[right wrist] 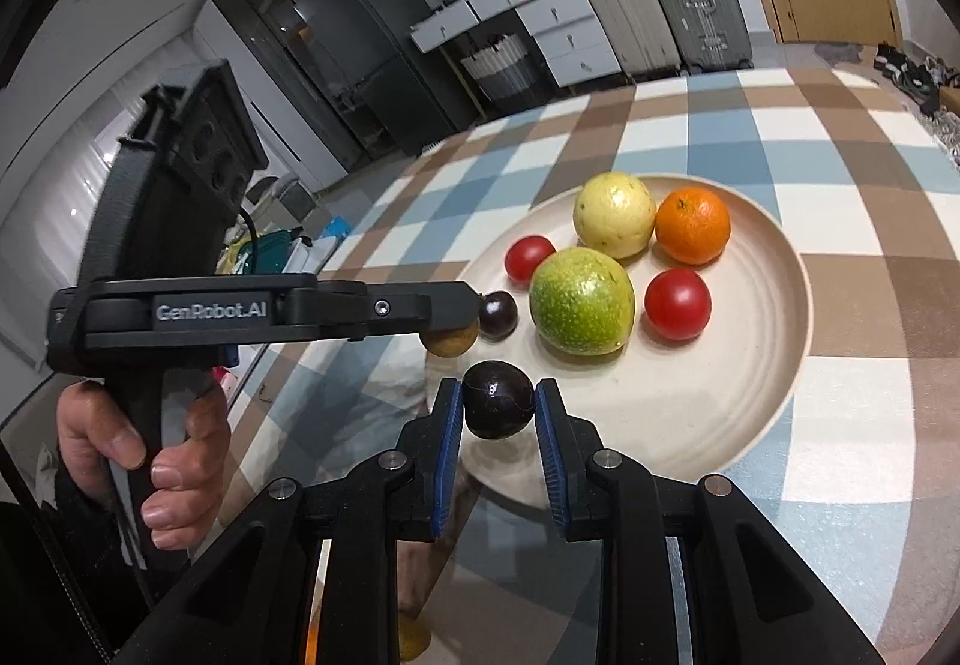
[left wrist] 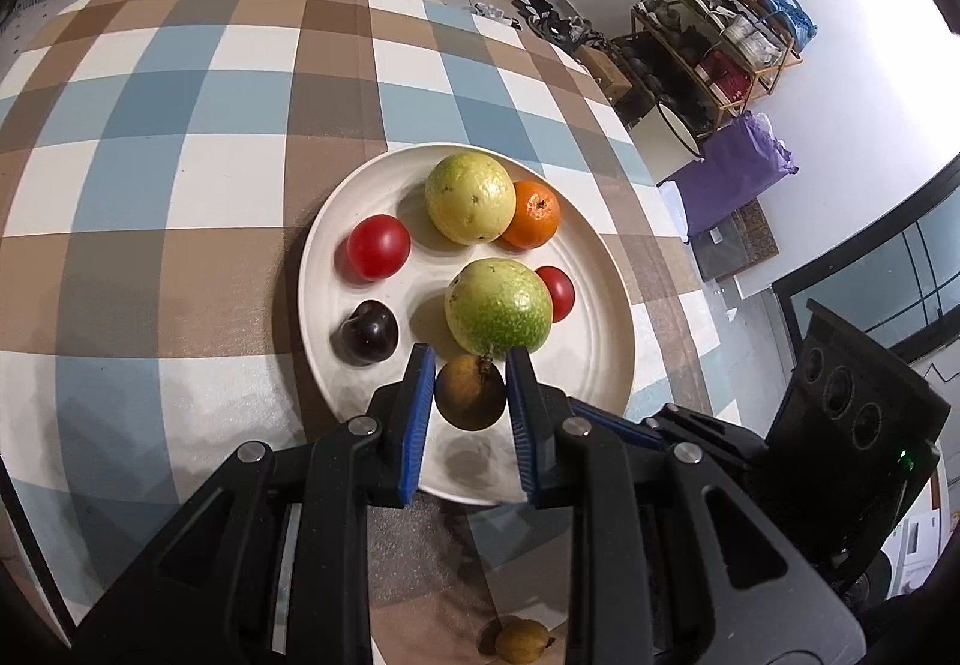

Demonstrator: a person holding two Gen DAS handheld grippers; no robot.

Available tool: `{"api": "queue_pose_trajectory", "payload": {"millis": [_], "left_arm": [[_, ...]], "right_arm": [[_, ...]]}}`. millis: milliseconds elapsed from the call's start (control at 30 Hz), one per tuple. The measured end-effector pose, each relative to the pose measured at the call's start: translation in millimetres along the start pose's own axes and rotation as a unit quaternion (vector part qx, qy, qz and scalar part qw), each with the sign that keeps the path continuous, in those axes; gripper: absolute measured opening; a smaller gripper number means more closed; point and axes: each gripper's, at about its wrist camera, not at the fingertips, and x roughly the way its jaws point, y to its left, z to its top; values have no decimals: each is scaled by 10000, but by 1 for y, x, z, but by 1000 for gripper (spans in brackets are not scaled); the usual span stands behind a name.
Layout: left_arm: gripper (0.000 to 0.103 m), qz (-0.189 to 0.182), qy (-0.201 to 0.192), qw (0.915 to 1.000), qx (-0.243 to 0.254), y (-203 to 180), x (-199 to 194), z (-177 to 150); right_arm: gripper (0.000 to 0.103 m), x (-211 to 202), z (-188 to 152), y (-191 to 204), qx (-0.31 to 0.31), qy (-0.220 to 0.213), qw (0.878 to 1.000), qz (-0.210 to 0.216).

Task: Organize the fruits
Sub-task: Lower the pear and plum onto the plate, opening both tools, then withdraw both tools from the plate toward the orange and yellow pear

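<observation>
plate (left wrist: pixel 591 365) near edge free (front right), green guava (left wrist: pixel 498 308) blocking centre

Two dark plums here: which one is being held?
The dark plum clamped in the right tool, above the plate's near rim. The other plum lies loose on the plate.

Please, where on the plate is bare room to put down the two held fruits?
The plate is bare on its near part, in front of the green fruit and near red tomato. The far half is crowded: yellow fruit, orange.

Matt ribbed ceramic plate (left wrist: pixel 336 221), glossy smooth tomatoes (left wrist: pixel 378 246), pitted guava (left wrist: pixel 498 312) skin, woven-looking checked tablecloth (left wrist: pixel 180 125).
</observation>
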Motion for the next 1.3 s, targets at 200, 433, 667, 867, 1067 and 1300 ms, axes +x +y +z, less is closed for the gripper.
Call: {"api": "queue_pose_trajectory", "payload": {"millis": [200,433,667,867,1067,1300], "left_arm": [[21,-21,76,9999,-115,8,9,4],[21,-111,139,9998,-120,8,14,7],[21,-138,129,9996,-202,10,13,10],[21,-153,81,9997,-191,7,5,10],[21,-123,-32,9998,-173,4,-10,6],[21,37,-132,9999,-7,-4,-28,-10]], "right_arm": [[25,11,2,0,-7,103,9999,-32],[25,20,5,0,-45,131,9999,-47],[27,21,6,1,-26,133,9998,-131],[32,14,7,2,-51,27,9999,-143],[32,3,7,3,-48,-80,9998,-166],[32,-10,1,8,-61,-154,9996,-247]]}}
